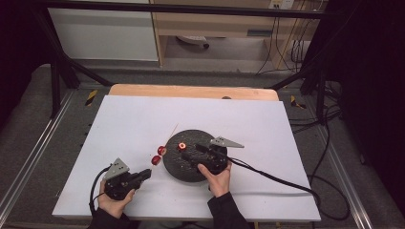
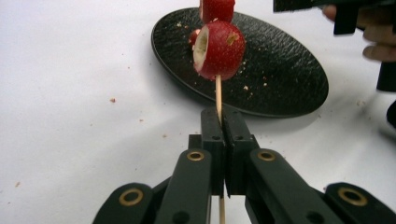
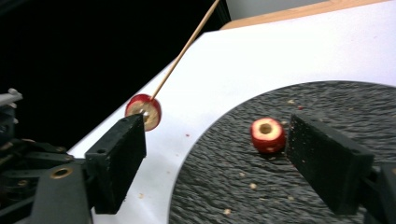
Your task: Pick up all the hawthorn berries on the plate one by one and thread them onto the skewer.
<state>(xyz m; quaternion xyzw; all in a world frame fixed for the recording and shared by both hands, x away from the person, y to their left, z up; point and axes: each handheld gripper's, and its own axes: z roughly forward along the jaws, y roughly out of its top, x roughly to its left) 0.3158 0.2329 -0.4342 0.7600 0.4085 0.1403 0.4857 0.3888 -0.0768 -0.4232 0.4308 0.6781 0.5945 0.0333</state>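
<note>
Black jaws of the right gripper (image 3: 215, 158) are being held wide, cored fruit (image 3: 267, 135) sitting just ahead between them.

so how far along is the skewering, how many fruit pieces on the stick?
Done: two red fruit pieces are threaded on the wooden skewer. In hand: the left gripper is shut on the skewer's lower end, holding it beside the black plate. The right gripper is open over the plate, nothing between its jaws. Left: one cored red piece lies on the plate, not yet picked up or threaded.
</note>
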